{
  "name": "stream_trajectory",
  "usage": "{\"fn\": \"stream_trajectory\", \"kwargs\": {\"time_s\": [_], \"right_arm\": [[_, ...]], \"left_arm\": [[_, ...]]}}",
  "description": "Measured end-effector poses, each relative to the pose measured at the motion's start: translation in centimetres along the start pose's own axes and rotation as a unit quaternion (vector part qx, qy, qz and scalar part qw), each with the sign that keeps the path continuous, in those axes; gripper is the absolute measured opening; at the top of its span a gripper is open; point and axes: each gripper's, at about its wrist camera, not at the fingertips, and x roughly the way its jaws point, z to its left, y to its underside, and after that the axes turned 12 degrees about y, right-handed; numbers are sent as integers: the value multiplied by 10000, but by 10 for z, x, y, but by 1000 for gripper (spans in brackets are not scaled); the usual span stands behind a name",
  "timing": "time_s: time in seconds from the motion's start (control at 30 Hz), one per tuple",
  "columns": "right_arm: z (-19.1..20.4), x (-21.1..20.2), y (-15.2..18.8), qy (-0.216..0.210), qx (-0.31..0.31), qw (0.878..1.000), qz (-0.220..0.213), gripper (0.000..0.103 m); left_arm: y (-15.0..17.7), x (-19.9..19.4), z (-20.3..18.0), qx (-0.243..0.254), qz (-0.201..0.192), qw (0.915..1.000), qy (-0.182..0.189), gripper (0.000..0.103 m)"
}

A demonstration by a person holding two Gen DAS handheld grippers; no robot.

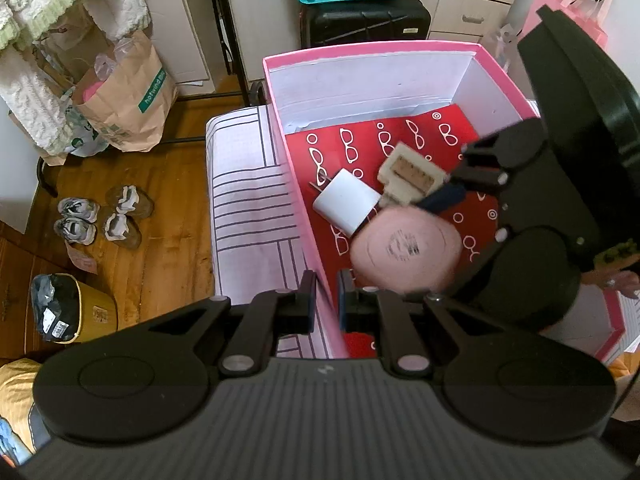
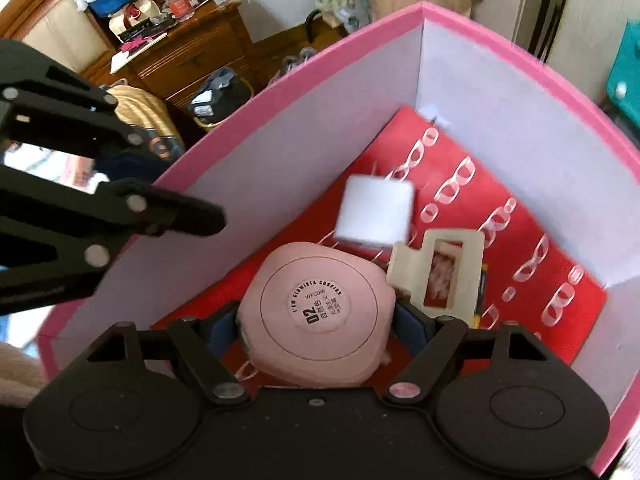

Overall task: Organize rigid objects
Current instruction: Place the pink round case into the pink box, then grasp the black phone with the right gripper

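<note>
Pink card forms the box point(image 1: 288, 152), white inside, with a red sheet point(image 1: 400, 136) printed with white spectacles lying on its floor. On that sheet sit a white charger point(image 1: 346, 202), a cream clip point(image 1: 410, 176) just beside it, and a round pink compact point(image 2: 320, 316) with a printed label on its upturned face. The right gripper point(image 2: 316, 320) reaches down into the box, its fingers point(image 2: 222, 326) set wide and pressing on either side of the compact — a grasp, with the compact low over the red sheet, close to the charger and clip. The left gripper point(image 1: 325, 300) is clenched on the near side wall of the box, one finger outside and one inside, the pink wall pinched between them. Box and all rest on a white cloth point(image 1: 248, 208) with dark lines — beyond its edge lie a wooden floor point(image 1: 160, 248), two pairs of shoes point(image 1: 100, 218) and a brown paper bag point(image 1: 128, 96).
</note>
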Motion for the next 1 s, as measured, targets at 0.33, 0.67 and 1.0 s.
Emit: {"fn": "stream_trajectory", "kwargs": {"time_s": [0.33, 0.67, 1.0], "right_arm": [[-20, -55, 23, -141, 295, 9976, -608, 84], [-36, -130, 96, 461, 975, 9702, -2172, 84], [-78, -134, 162, 1318, 1880, 9508, -2081, 77]], "left_arm": [[2, 0, -1, 58, -33, 10000, 40, 10], [4, -3, 1, 84, -100, 9999, 105, 11], [6, -4, 6, 67, -184, 9995, 248, 12]]}}
